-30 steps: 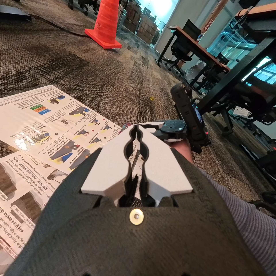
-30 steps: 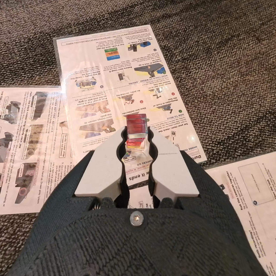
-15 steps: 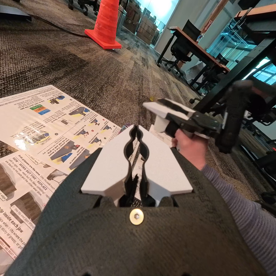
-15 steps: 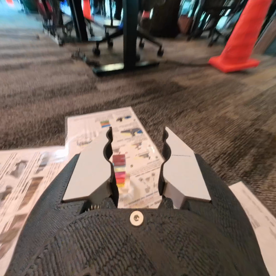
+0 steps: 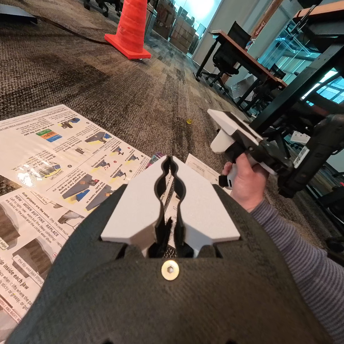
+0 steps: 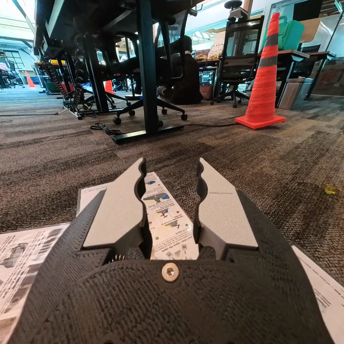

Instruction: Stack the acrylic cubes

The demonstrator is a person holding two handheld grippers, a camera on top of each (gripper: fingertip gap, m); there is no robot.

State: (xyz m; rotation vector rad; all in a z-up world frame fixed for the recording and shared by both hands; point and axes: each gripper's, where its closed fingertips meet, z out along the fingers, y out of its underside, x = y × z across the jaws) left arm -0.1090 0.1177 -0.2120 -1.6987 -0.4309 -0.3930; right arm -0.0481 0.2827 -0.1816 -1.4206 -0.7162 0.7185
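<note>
My left gripper (image 5: 169,158) is shut with nothing between its fingers, and it rests low over laminated instruction sheets (image 5: 55,149) on the carpet. A small clear cube with pink and teal tints (image 5: 157,157) stands on the sheet just behind its tips and is partly hidden by them. My right gripper (image 6: 171,162) is open and empty. It is held level above a sheet (image 6: 163,204) and looks across the floor. It also shows in the left wrist view (image 5: 217,130), held in a hand (image 5: 245,182) to the right, off the floor.
An orange cone (image 5: 132,28) stands on the carpet ahead; it also shows in the right wrist view (image 6: 264,78). Desks with black legs (image 6: 147,74) and wheeled chairs (image 6: 236,61) lie beyond. A cable (image 6: 104,128) trails on the floor. A small yellow scrap (image 5: 189,121) lies on the carpet.
The right gripper opened and let go of the stacked clear red cubes on the sheet. It then rose and tipped up to level, so the cubes left its view. The left gripper stayed still and shut.
</note>
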